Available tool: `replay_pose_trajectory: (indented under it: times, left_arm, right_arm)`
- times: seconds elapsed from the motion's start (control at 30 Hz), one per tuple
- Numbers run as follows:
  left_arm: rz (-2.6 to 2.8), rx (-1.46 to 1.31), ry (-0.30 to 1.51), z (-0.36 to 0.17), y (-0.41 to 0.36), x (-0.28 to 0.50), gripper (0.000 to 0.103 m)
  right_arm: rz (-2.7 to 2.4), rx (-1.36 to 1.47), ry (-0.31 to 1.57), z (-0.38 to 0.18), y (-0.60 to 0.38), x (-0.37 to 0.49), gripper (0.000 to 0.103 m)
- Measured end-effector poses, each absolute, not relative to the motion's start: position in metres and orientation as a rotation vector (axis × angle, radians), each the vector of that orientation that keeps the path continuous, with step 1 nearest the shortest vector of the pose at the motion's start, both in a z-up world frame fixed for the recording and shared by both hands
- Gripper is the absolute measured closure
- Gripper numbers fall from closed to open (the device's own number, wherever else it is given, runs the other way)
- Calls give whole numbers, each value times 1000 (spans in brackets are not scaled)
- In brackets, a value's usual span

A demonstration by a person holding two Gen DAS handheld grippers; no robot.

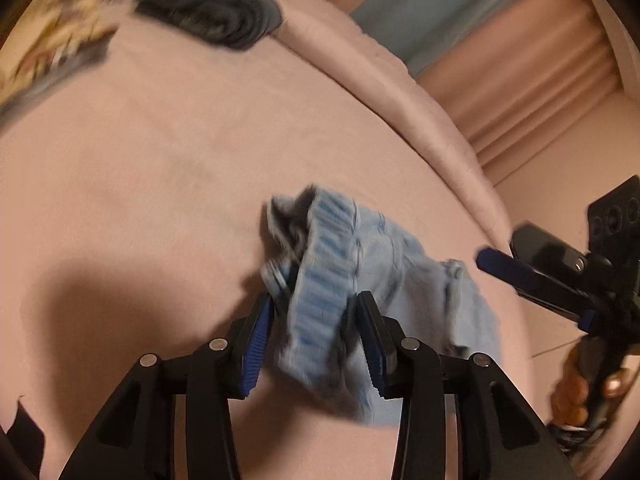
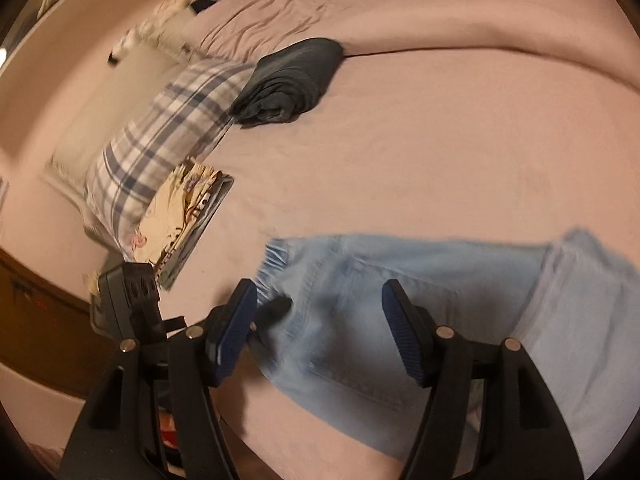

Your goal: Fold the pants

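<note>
Pants (image 2: 420, 312), light blue denim, lie spread on the pink bed (image 2: 440, 140). Left hand-held gripper (image 1: 316, 316) has clamped the elastic waistband, bunching it up off the sheet. Right hand-held gripper (image 2: 320, 312) hovers over the seat with jaws wide apart, holding nothing. Further off sit a rolled dark garment (image 2: 292, 80), plaid pillow (image 2: 160, 140) and a folded printed cloth (image 2: 188, 216).

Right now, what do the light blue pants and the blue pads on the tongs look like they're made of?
The pants look like soft light-wash denim: faded blue, stitched seams, a patch pocket and a gathered elastic waistband. The pads look like ribbed rubber or plastic, matte blue with fine ridges; which one is hard to tell.
</note>
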State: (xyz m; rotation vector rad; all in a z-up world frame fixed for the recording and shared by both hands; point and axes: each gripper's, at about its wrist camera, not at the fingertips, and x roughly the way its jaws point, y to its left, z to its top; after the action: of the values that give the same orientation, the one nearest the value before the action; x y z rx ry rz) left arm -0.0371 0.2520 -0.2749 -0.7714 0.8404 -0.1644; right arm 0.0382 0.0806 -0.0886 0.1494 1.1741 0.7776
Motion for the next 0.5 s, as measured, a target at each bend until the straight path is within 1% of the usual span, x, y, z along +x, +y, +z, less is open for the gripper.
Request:
replay_pose_trajectory:
  times: [0.03,0.07,0.1,0.2,0.3,0.4,0.5]
  left_arm:
    - [-187,-819,836,-277,254,-38,57]
    - [-198,-864,828,-283,258,-42,49]
    - [-190,-879,806,-286,262,-44,46]
    - [-175,-896,755,-291,273,-41,46]
    - [-218,-883,754,-292,275,-31,46]
    - [-260,-801,791,-285,273,-18,46]
    - [-279,-699,759,-270,274,-18,46]
  right_arm:
    - [793,140,1169,-86,87,37,37]
    - [804,139,1171,-87,91,37,37]
    - [822,143,1179,-88,95,37,37]
    - [844,148,1217,-100,102,33,37]
    - [827,162,1239,-108,100,31,37]
    - [819,177,1246,-109,96,29,37]
    - [807,172,1242,-108,94,28,37]
